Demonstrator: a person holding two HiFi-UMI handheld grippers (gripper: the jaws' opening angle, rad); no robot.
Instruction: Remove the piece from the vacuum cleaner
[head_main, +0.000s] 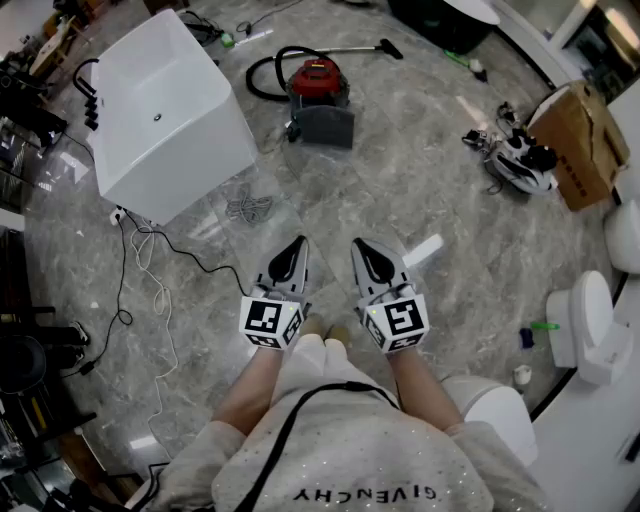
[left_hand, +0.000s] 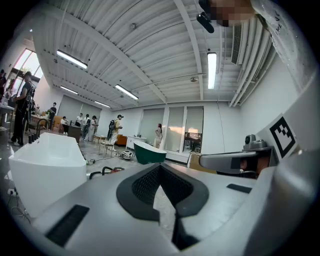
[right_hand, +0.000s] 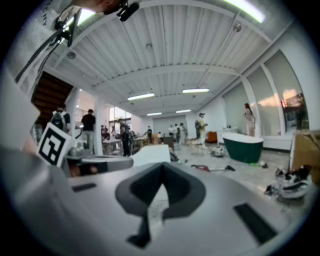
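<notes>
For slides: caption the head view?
Left gripper and right gripper, both shut and empty, point toward the untouched red vacuum cleaner ahead.

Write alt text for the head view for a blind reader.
Seen from above, the left gripper and right gripper, both shut and empty, hover side by side over a marble floor. Farther ahead sit a red vacuum cleaner and a white bathtub.

Looked steeply down from the head onto the floor (head_main: 400, 180), left gripper (head_main: 296, 243) and right gripper (head_main: 358, 245) close below, and, low on each gripper, faced out level along its jaws over that floor, sharing the distant vacuum cleaner (head_main: 318, 82), white tub (head_main: 165, 110) and green bathtub (left_hand: 149, 152).
</notes>
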